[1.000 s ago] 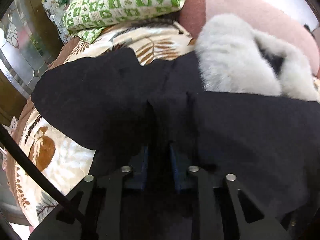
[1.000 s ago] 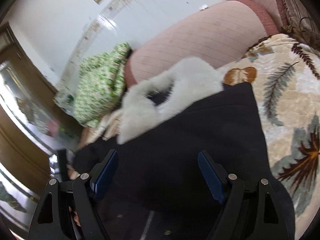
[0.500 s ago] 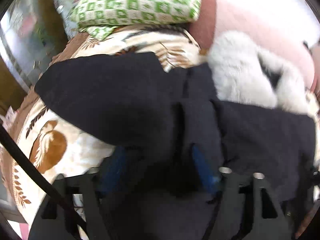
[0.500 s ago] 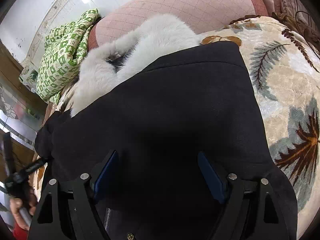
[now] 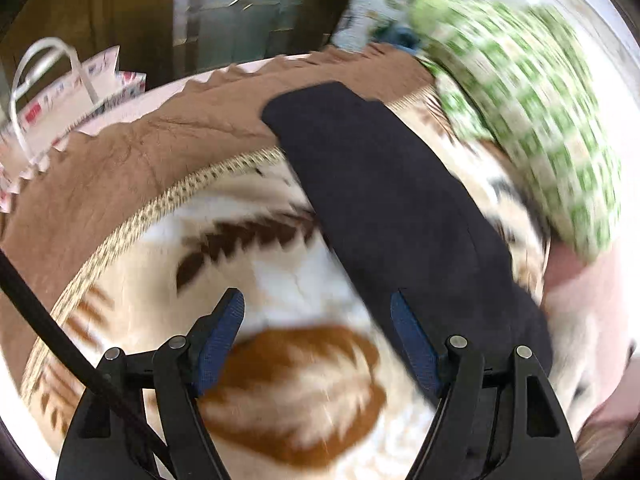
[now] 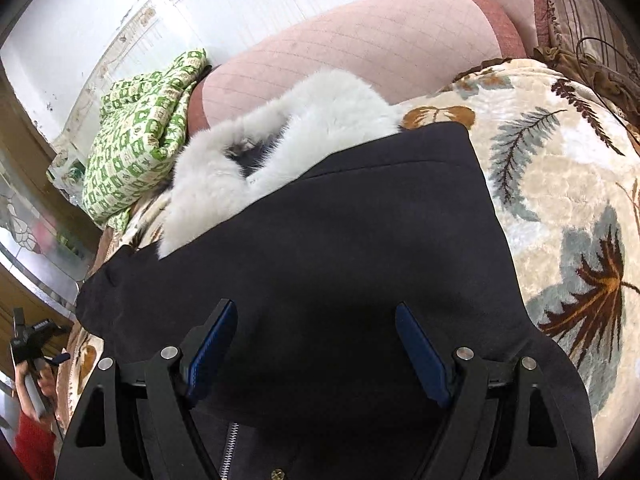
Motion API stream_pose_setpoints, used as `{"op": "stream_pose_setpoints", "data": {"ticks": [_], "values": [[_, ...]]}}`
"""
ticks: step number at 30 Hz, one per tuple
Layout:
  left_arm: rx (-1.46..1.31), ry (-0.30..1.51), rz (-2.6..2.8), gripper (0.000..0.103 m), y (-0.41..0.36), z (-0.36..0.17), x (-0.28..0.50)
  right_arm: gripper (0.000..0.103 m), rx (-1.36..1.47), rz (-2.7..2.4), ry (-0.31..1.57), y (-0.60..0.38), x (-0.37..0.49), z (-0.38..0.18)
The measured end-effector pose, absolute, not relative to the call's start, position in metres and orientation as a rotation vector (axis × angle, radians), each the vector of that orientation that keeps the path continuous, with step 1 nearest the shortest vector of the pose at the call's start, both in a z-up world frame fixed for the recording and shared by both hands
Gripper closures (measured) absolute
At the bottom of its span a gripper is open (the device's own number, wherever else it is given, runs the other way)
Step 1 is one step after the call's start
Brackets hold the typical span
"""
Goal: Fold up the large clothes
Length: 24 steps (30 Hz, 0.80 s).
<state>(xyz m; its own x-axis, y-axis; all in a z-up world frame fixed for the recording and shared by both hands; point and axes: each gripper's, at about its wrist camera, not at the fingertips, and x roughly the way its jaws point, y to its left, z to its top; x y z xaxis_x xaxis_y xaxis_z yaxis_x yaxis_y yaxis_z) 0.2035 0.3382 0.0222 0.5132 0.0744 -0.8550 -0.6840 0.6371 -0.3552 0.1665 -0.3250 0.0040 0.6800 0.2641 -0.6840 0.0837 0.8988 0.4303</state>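
A large black coat [image 6: 340, 248] with a white fur collar [image 6: 280, 148] lies flat on a leaf-patterned blanket [image 6: 560, 184]. Its right side is folded over the body. Its left sleeve [image 5: 380, 184] stretches out across the blanket [image 5: 240, 264] in the left wrist view. My left gripper [image 5: 318, 320] is open and empty, just left of the sleeve. My right gripper [image 6: 316, 332] is open and empty above the coat's body, near the zipper [image 6: 228, 448].
A green checked cushion [image 6: 140, 128] lies at the bed's head against a pink padded headboard [image 6: 360, 48]; it also shows in the left wrist view [image 5: 540, 112]. A paper shopping bag [image 5: 60, 92] stands beyond the blanket's brown edge [image 5: 120, 168]. The left gripper [image 6: 36, 340] shows in the right wrist view, far left.
My left gripper let go of the coat, opened, and swung left to face the outstretched sleeve. My right gripper stayed open and tilted to look down on the coat.
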Motion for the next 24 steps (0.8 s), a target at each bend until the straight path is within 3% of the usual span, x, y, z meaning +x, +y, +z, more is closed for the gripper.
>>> {"op": "stream_pose_setpoints", "data": {"ticks": [6,15,16,17,18,20,24], "values": [[-0.901,0.899,0.495,0.028,0.384,-0.001,0.225,0.018,0.411,0.09,0.849,-0.319,0.173,-0.007],[-0.869,0.925,0.466,0.029,0.396,-0.01,0.272,0.015,0.279,0.064,0.86,-0.302,0.176,-0.015],[-0.858,0.922,0.474,0.041,0.395,-0.009,0.27,0.016,0.28,0.064,0.863,-0.302,0.177,-0.016],[-0.843,0.923,0.473,0.072,0.392,-0.006,0.273,0.016,0.28,0.063,0.865,-0.303,0.178,-0.017],[-0.82,0.935,0.456,0.083,0.387,-0.001,0.277,0.015,0.276,0.06,0.867,-0.302,0.178,-0.018],[-0.767,0.923,0.475,0.093,0.377,0.013,0.277,0.016,0.266,0.054,0.867,-0.3,0.178,-0.017],[-0.69,0.859,0.386,0.096,0.341,0.061,0.271,0.016,0.272,0.049,0.853,-0.3,0.175,-0.013]]}}
